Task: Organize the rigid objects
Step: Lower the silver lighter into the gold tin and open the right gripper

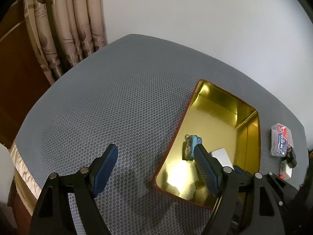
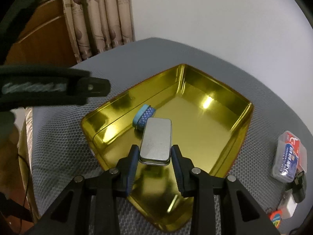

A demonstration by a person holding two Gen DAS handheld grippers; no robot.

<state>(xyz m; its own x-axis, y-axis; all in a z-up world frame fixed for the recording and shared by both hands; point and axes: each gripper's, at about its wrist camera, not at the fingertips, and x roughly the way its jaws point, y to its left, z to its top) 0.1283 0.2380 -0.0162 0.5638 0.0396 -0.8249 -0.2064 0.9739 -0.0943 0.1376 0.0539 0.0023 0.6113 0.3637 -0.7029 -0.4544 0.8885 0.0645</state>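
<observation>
A gold tin tray (image 2: 230,129) sits on the grey dotted mat; it also shows in the left wrist view (image 1: 248,117). My right gripper (image 2: 155,154) is shut on a small silver metal tin (image 2: 156,141), held over the tray's near part; the tin shows in the left wrist view (image 1: 222,156). A small blue polka-dot keychain case (image 2: 143,117) lies inside the tray just beyond the tin. In the left wrist view that case (image 1: 190,146) sits by the tip of the right finger. My left gripper (image 1: 154,156) is open and empty, at the tray's left edge.
A clear plastic box with a red and blue label (image 2: 289,156) lies right of the tray, also in the left wrist view (image 1: 280,140). A black and white plug adapter (image 2: 293,197) and a colourful tag (image 2: 274,218) lie near it. Curtains (image 1: 64,23) hang behind the table.
</observation>
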